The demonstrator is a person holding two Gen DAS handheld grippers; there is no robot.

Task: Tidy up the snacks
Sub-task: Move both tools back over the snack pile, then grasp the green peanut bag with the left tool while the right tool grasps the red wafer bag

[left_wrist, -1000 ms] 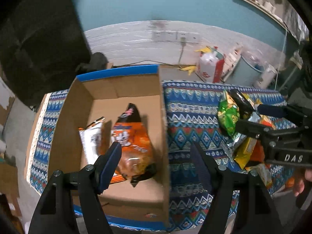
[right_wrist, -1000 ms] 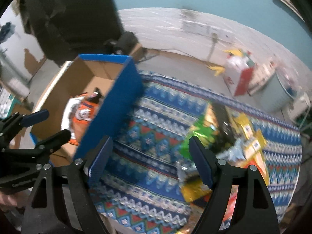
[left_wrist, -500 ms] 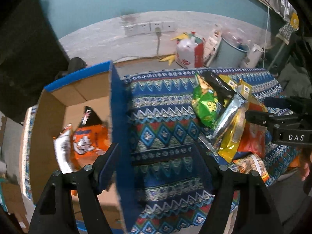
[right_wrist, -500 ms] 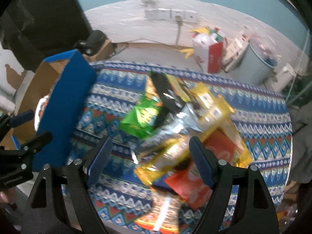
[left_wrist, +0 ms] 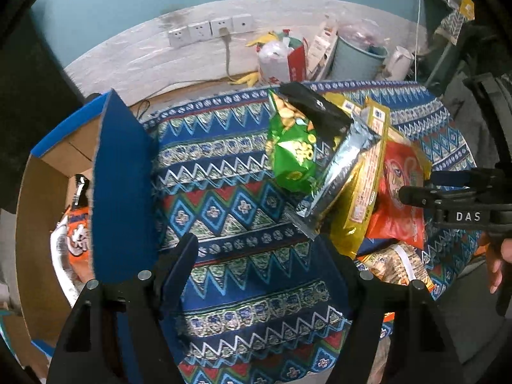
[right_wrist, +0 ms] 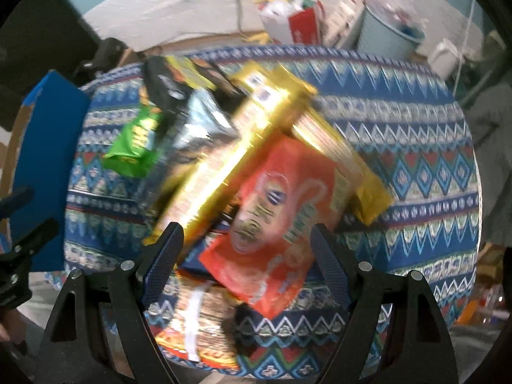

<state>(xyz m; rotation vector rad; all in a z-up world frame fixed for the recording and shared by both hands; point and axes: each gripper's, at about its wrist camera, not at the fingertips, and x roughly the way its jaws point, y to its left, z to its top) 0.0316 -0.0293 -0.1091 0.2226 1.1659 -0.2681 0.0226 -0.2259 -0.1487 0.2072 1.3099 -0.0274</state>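
A heap of snack packets lies on the patterned cloth (left_wrist: pixel 230 198): a green bag (left_wrist: pixel 292 156), a black packet (left_wrist: pixel 315 108), a silver packet (left_wrist: pixel 339 176), a gold packet (left_wrist: pixel 364 192) and an orange-red bag (right_wrist: pixel 275 224). The blue cardboard box (left_wrist: pixel 121 185) at the left holds an orange packet (left_wrist: pixel 78 230) and a white one. My left gripper (left_wrist: pixel 256 256) is open over bare cloth between box and heap. My right gripper (right_wrist: pixel 246 249) is open just above the orange-red bag, and shows in the left wrist view (left_wrist: pixel 425 188).
Beyond the table are a wall with sockets (left_wrist: pixel 208 30), a red-and-white bag (left_wrist: pixel 281 64), a pale bin (left_wrist: pixel 358 60) and a white kettle (left_wrist: pixel 398 62). The box wall stands tall at the left. A striped packet (right_wrist: pixel 195 320) lies at the table's front edge.
Both grippers have swung right, away from the box and toward the snack heap. The right gripper now hangs over the orange-red bag. Both stay open.
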